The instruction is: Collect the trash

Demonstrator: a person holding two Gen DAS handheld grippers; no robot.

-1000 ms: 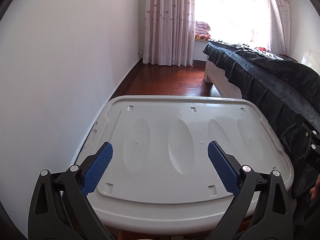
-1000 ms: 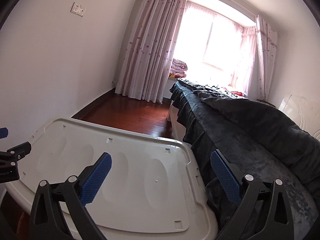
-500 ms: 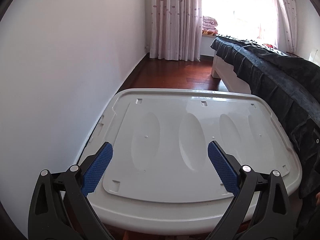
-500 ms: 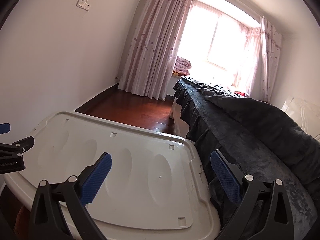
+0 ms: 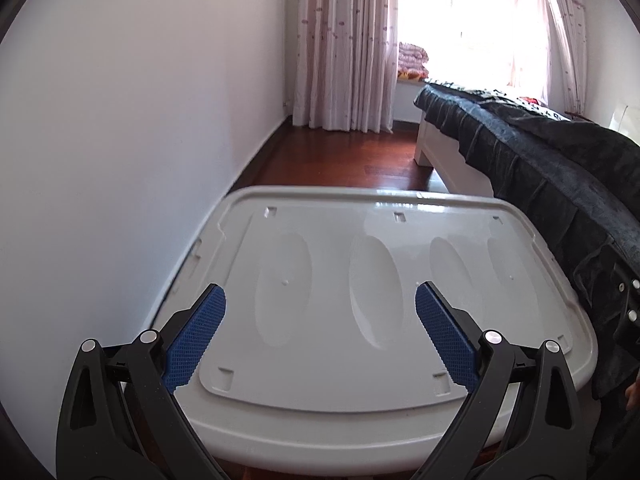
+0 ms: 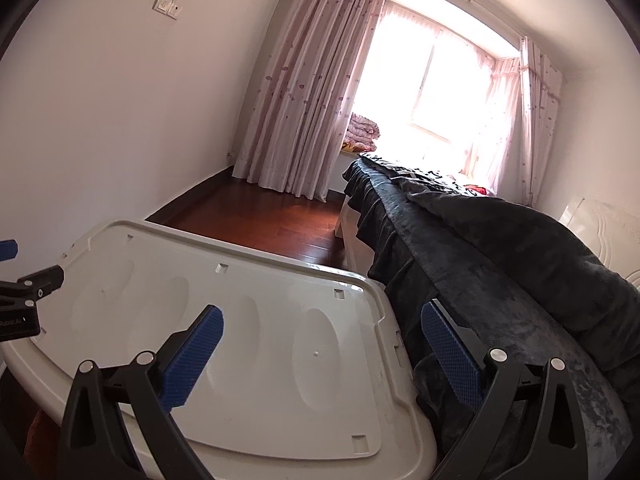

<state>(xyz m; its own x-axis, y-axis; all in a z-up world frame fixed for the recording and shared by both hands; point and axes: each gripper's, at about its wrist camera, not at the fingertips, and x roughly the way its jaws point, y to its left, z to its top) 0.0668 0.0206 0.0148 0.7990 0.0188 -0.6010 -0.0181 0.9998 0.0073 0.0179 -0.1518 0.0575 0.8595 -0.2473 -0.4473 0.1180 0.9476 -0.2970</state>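
With both sets of jaws spread wide and holding nothing, I hover over the white plastic bin lid with oval dimples (image 5: 372,300) — my left gripper (image 5: 320,320) above its near edge, my right gripper (image 6: 322,344) above the corner nearest the dark blue velvety bedspread (image 6: 500,280). Trash I cannot see anywhere; the lid's top is bare. Beyond the lid — reddish wooden floor (image 5: 352,160) and pink spotted curtains (image 5: 344,44).

White bin lid (image 5: 340,360), blue claw pads (image 5: 196,338), dk bedspread (image 6: 500,280), pink dotted curtains (image 6: 304,92)
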